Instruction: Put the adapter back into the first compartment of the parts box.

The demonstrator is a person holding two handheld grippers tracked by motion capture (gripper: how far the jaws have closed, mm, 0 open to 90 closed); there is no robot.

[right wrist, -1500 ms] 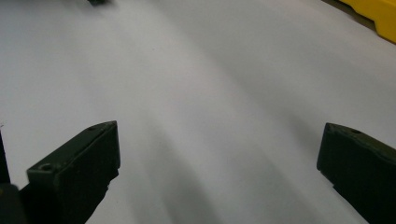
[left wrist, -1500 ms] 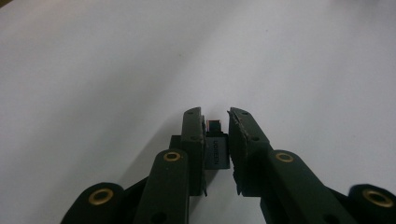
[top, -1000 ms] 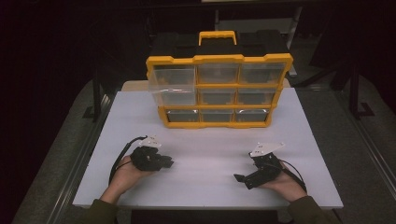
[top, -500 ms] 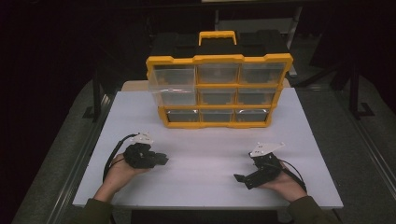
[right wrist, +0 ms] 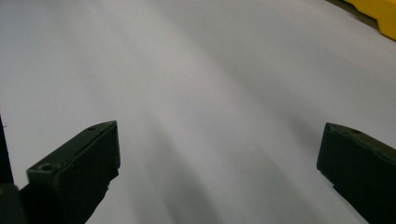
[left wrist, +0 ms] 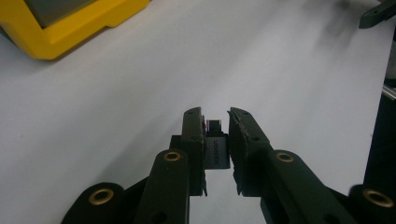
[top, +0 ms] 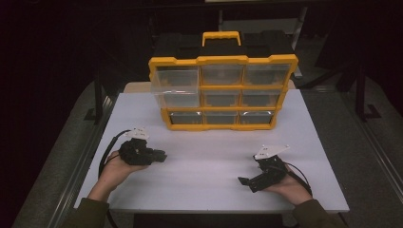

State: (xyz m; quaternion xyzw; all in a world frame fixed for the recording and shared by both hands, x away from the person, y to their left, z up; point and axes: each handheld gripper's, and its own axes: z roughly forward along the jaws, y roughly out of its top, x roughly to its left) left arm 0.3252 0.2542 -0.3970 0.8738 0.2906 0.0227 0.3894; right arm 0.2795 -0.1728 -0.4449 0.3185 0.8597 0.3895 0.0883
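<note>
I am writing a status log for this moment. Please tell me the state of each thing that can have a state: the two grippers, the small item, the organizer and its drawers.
Left gripper: shut on the small black adapter.
Right gripper: open, jaws wide apart, nothing between them.
Yellow organizer: upright at the back of the white table.
Top-left drawer: pulled out.
Other drawers: pushed in.

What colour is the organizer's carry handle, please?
Yellow, like its frame; the handle shows best in the high view.
</note>
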